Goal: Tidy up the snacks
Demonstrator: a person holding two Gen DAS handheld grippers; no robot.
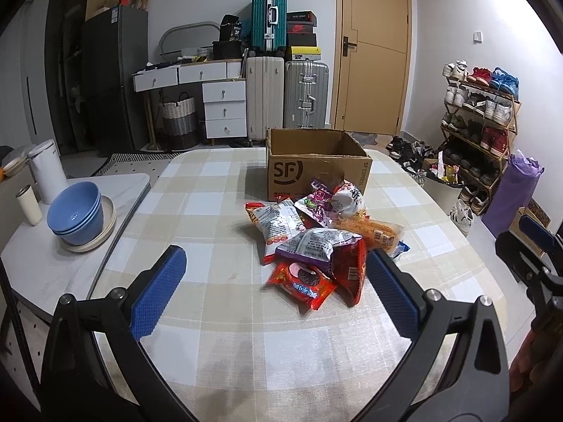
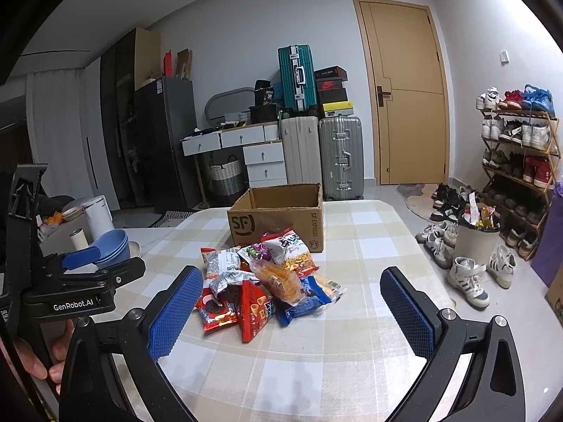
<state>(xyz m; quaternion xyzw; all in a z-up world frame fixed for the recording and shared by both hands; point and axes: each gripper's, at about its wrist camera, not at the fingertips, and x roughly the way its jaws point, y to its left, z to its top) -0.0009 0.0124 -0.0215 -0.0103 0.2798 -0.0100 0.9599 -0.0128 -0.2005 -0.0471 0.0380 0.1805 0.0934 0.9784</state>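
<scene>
Both the left claw (image 1: 274, 292) and right claw (image 2: 292, 306) are hovering released and empty over the desk (image 1: 197, 190); the snack pile (image 1: 316, 242) is lying mid-desk, touching the cardboard box (image 1: 316, 165), so a loose pinch risks slippery packets sliding out

One cardboard box (image 1: 318, 165), three stacked blue bowls (image 1: 75, 216), roughly nine snack packets (image 2: 267, 281), three suitcases (image 1: 269, 17).

Bare checked worktop (image 1: 218, 334) lies open between my left tool (image 1: 274, 292) and the snack pile (image 1: 309, 242), so I can pass straight in. The open cardboard box (image 1: 316, 165) blocks the far edge behind the pile. My right tool (image 2: 292, 313) has bare cloth toward the right edge.
</scene>
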